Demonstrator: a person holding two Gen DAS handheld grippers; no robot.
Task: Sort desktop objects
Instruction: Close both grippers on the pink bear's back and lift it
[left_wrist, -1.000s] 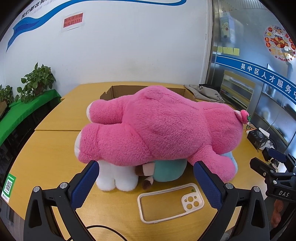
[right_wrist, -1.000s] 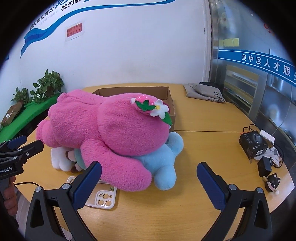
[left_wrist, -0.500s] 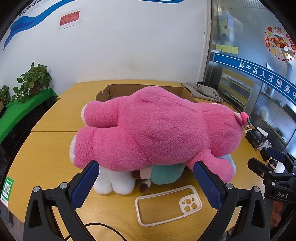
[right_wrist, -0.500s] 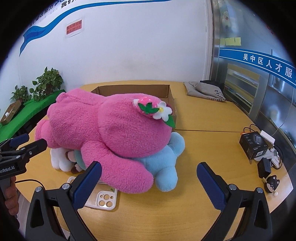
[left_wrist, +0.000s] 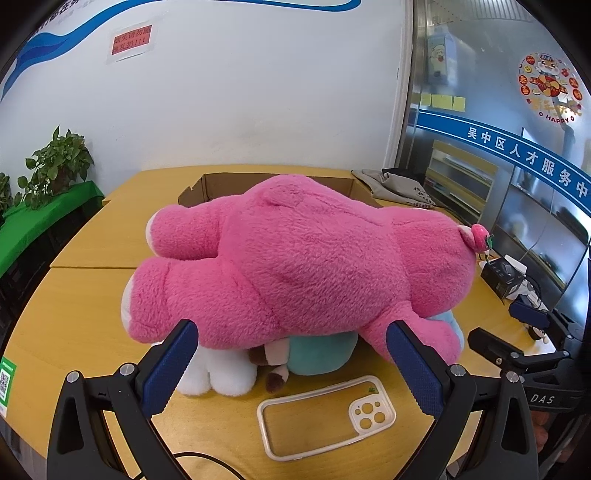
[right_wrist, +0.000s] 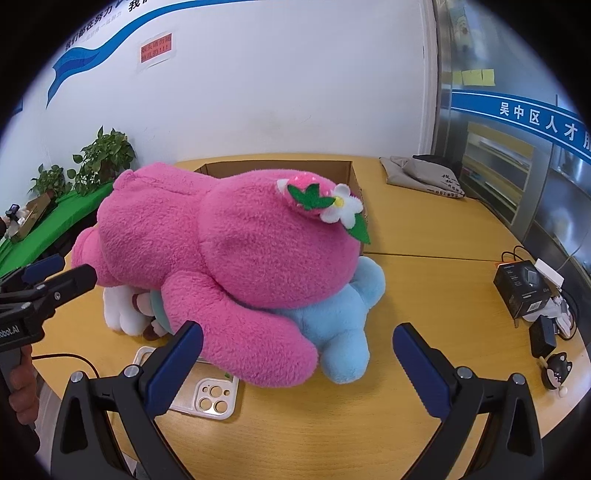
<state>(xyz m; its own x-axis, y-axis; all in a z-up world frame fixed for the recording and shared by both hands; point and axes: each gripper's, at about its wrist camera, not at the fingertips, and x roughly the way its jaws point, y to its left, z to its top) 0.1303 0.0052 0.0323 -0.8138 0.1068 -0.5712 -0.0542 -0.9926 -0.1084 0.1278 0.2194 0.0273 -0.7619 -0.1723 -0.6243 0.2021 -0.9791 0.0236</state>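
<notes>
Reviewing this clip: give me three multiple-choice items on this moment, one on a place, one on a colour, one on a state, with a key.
1. Where does the phone case lie?
A. in the cardboard box
B. on the table in front of the plush pile
C. on the pink toy

2. What colour is the plush toy under the pink plush's head?
A. light blue
B. yellow
C. black

3. The right gripper is:
A. shut on the case
B. shut on a plush
C. open, holding nothing

Key: B, it rests on bare tabletop; A, blue body shows; C, fingers apart.

A white wall (left_wrist: 229, 110) carries a blue stripe (left_wrist: 51, 40) and a red notice (left_wrist: 132, 40). Potted plants (left_wrist: 55, 166) stand on a green ledge (left_wrist: 44, 214) left of the wooden tabletop (left_wrist: 85, 306). Glass panels (left_wrist: 517, 155) with a blue band line the right.
</notes>
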